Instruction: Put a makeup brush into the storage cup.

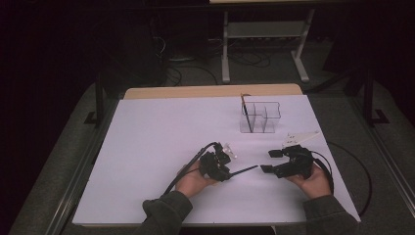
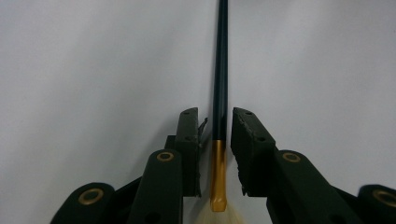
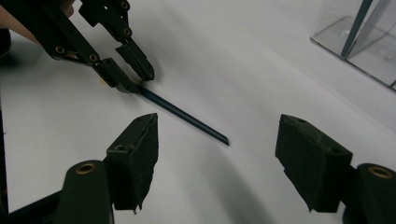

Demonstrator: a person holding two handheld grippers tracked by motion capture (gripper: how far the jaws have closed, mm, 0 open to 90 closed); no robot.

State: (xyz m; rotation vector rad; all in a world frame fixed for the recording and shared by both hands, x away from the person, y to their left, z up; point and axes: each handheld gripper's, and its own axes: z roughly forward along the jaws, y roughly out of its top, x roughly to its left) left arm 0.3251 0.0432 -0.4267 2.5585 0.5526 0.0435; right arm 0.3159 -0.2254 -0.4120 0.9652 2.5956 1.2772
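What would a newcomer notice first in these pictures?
The left claw straddles a paintbrush lying on the white table, its pads at the gold ferrule. The right claw is open and empty, just past the handle's tip. A clear organizer at the far side holds another brush.

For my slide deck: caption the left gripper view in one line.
Black left tongs straddle a slim dark-handled paintbrush with a gold ferrule lying on the white table, pads close beside it.

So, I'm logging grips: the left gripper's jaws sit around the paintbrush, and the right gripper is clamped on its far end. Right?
Not quite. The right gripper is open and holds nothing; the paintbrush tip lies beyond its jaws, as the right gripper view shows. The left gripper does straddle it.
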